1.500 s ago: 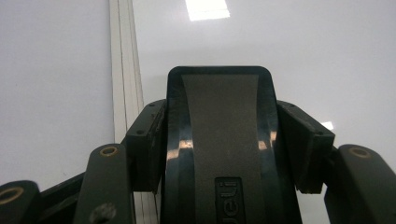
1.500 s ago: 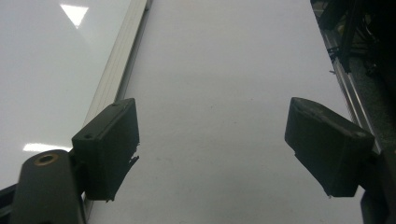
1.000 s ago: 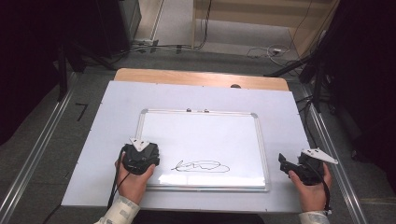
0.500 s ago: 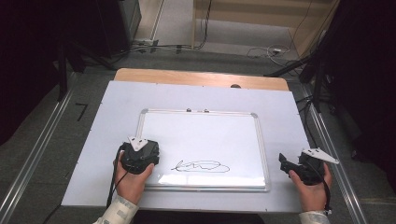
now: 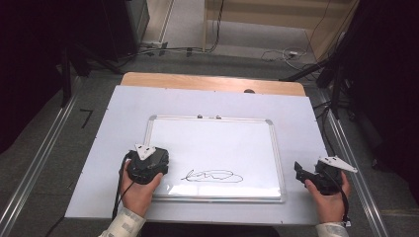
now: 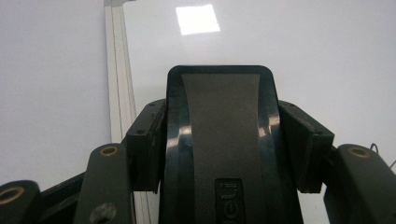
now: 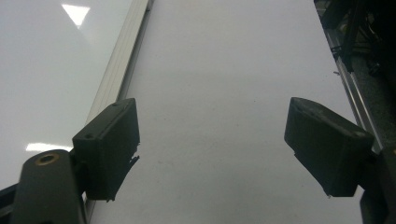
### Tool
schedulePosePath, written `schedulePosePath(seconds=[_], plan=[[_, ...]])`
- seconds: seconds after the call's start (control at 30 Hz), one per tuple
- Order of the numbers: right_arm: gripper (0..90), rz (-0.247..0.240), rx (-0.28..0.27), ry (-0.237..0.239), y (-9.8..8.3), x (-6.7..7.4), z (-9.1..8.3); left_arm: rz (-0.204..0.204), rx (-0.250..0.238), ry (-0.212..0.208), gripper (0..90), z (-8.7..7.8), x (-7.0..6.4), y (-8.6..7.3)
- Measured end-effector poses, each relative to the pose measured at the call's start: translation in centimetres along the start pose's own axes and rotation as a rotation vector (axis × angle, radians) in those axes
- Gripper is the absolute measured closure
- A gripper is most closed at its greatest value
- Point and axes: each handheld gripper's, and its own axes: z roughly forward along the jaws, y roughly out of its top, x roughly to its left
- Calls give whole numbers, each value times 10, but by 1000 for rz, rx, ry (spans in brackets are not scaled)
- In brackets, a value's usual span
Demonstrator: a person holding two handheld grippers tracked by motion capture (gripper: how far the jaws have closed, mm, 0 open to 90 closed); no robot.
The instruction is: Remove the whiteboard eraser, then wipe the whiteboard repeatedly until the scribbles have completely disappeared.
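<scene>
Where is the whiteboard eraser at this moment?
The eraser is clamped in the left tool, at the whiteboard's lower left corner in the high view, just left of the black scribble.

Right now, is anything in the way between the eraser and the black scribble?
Nothing visible. The left gripper clamps the eraser over the whiteboard, and bare board lies between it and the scribble.

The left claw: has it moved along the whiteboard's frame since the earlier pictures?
No. The left claw, holding the eraser, sits at the same spot by the whiteboard left frame.
</scene>
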Motion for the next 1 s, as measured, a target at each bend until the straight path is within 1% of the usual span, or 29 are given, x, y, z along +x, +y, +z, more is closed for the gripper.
schedulePosePath(seconds=[0.5,0.6,0.77,1.0], plan=[[165,6,-3,-2,0,-1,-2,9,-2,-22,407,-1,-3,1],[165,-1,-4,-3,0,-1,-1,11,-2,-36,407,0,-4,2],[165,2,-6,-3,0,-1,-2,21,-2,-53,407,2,-7,3],[165,-1,-6,-4,-1,-1,-2,25,4,-76,407,5,-10,4]])
